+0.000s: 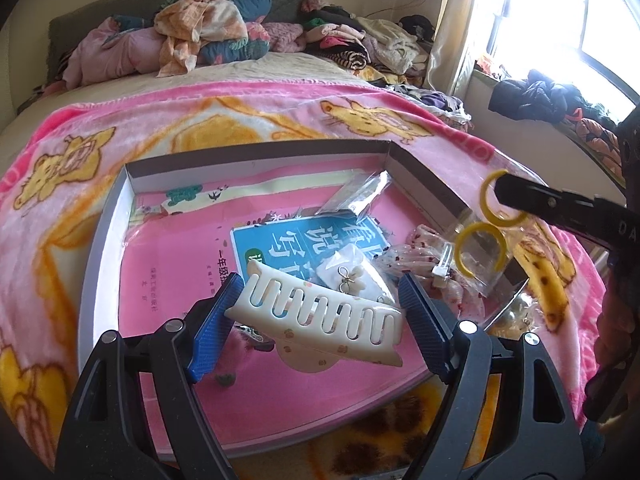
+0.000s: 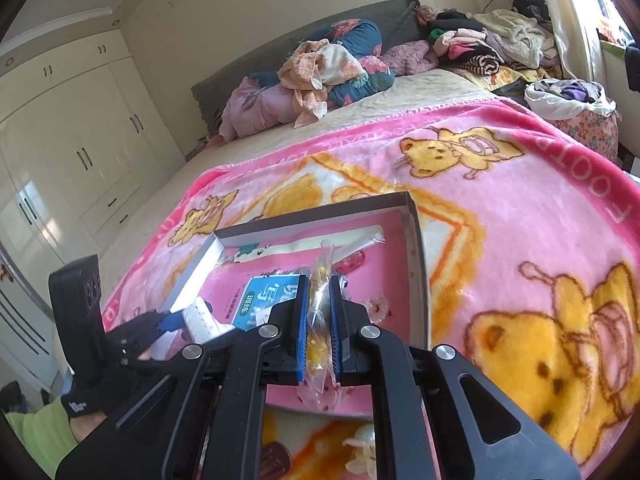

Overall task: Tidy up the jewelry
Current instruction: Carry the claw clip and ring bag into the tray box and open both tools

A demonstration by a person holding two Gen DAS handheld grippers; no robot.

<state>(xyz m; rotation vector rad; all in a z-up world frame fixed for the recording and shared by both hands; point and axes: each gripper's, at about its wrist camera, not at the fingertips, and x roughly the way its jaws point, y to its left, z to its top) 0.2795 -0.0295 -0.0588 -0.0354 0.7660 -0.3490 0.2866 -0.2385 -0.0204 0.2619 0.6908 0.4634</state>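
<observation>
A shallow grey box (image 1: pixel 100 236) with a pink book inside lies on the pink blanket. My left gripper (image 1: pixel 320 296) holds a white claw hair clip (image 1: pixel 316 314) between its blue pads, just above the box. My right gripper (image 2: pixel 319 320) is shut on a clear bag of yellow hoop earrings (image 2: pixel 318 344); in the left wrist view that bag (image 1: pixel 480 240) hangs over the box's right side. Small bagged earrings (image 1: pixel 352 276) and a clear packet (image 1: pixel 360 196) lie in the box. The left gripper with the clip (image 2: pixel 200 316) shows in the right wrist view.
The box (image 2: pixel 416 248) sits on a bed under a pink bear-print blanket (image 2: pixel 540 240). Piled clothes and bedding (image 1: pixel 208 32) lie at the head of the bed. More bagged pieces (image 2: pixel 360 452) lie on the blanket in front of the box. A wardrobe (image 2: pixel 60 140) stands to the left.
</observation>
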